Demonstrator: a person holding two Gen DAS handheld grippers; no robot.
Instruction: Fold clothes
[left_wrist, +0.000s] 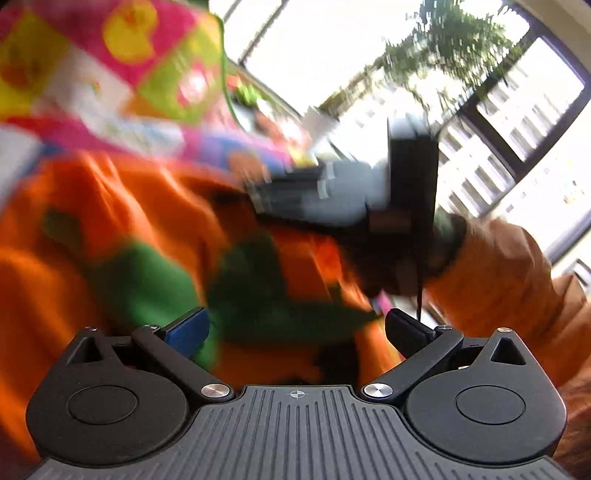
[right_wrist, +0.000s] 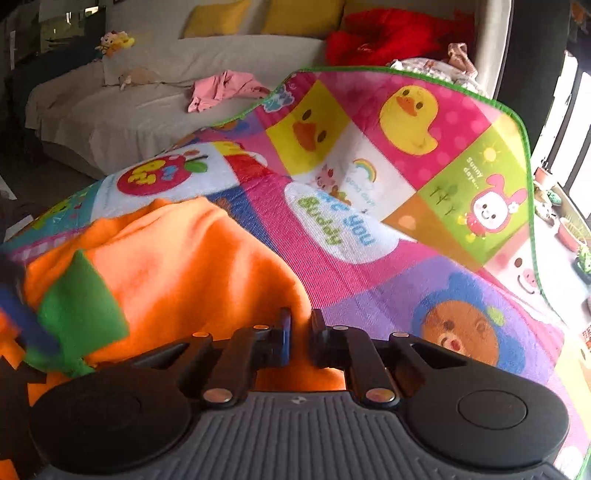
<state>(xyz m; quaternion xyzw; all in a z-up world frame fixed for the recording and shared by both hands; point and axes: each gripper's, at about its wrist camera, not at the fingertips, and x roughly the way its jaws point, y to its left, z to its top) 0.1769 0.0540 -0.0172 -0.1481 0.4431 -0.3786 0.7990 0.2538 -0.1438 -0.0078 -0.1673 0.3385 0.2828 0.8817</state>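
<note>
Fleecy orange garment with green patches (right_wrist: 177, 266): soft, light, limp; your right gripper (right_wrist: 298, 332) pinches its edge; left gripper (left_wrist: 295, 328) gapes, empty; take hems.

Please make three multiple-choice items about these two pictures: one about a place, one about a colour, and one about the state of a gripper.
1. Where does the pink garment lie?
A. on the sofa
B. on the play mat
C. in a gripper

2. What colour is the garment's cuff?
A. red
B. green
C. white

3. What is the right gripper doing?
A. standing wide open
B. shut on nothing
C. shut on the orange garment

Answers: 1 A, it rests on the sofa cover behind the play mat. 2 B, the band is green. 3 C, the orange garment is pinched between its fingers, whereas the left gripper is open.
</note>
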